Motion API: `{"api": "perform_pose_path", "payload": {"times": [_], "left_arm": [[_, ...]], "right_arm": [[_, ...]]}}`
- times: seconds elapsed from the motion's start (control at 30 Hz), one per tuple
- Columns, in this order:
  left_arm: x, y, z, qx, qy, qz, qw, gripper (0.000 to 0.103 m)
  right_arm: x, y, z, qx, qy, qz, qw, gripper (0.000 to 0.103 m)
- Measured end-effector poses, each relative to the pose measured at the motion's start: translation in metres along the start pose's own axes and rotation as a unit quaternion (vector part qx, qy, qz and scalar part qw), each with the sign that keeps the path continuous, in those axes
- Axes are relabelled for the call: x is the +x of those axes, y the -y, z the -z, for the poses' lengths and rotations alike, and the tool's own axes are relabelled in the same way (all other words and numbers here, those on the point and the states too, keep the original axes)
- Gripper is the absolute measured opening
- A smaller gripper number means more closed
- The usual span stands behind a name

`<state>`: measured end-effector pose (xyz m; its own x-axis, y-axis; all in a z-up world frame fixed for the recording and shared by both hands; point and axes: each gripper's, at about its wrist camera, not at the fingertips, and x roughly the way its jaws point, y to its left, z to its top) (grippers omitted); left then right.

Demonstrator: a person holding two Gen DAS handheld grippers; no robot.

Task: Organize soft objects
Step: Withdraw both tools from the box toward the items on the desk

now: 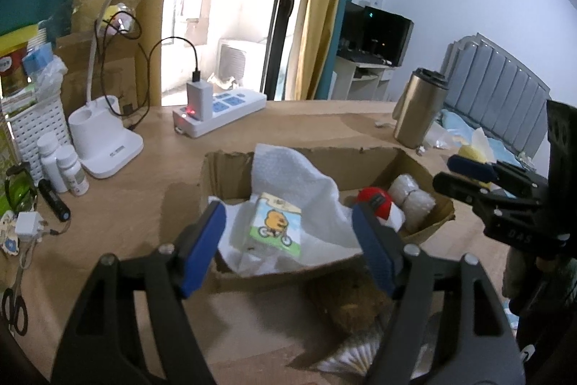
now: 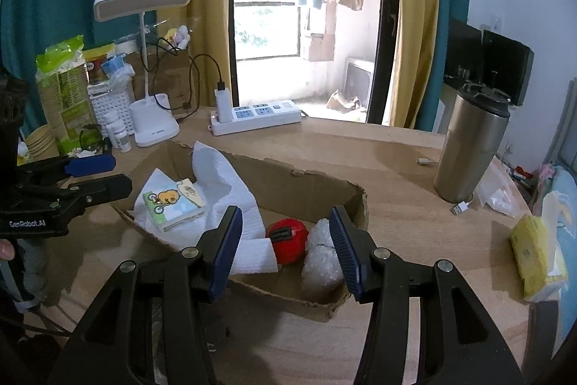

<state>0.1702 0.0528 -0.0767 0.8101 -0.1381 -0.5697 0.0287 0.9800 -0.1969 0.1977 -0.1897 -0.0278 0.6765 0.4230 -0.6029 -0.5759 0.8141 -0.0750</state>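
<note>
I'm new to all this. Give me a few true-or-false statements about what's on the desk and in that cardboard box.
1. The tissue pack with the cartoon lies in the box. True.
2. The red ball sits outside the box, on the desk. False: it is in the box, beside the bubble wrap.
3. The left gripper has its jaws shut on the tissue pack. False: they are open and hold nothing.
4. A steel tumbler stands upright on the desk. True.
5. The right gripper has open jaws. True.
</note>
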Motion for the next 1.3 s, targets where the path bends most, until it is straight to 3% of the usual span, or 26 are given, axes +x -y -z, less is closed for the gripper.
{"api": "perform_pose_path", "payload": {"times": [0.33, 0.73, 1.03, 1.3], "left_arm": [[-0.022, -0.014, 0.015, -0.021, 0.006, -0.010, 0.9997, 0.074], [-0.034, -0.020, 0.040, -0.043, 0.003, 0.003, 0.9991, 0.074], [-0.021, -0.009, 0.064, -0.038, -0.031, 0.015, 0.9987, 0.074], [-0.021, -0.009, 0.072, -0.042, -0.036, 0.012, 0.9984, 0.074]], "right_arm": [[-0.017, -0.009, 0.012, 0.000, 0.001, -0.011, 1.000, 0.053], [-0.018, -0.010, 0.034, 0.016, -0.021, -0.018, 0.999, 0.053], [-0.010, -0.023, 0.053, 0.010, -0.047, -0.051, 0.998, 0.053], [0.010, -0.033, 0.066, 0.021, -0.083, -0.080, 0.993, 0.053]]}}
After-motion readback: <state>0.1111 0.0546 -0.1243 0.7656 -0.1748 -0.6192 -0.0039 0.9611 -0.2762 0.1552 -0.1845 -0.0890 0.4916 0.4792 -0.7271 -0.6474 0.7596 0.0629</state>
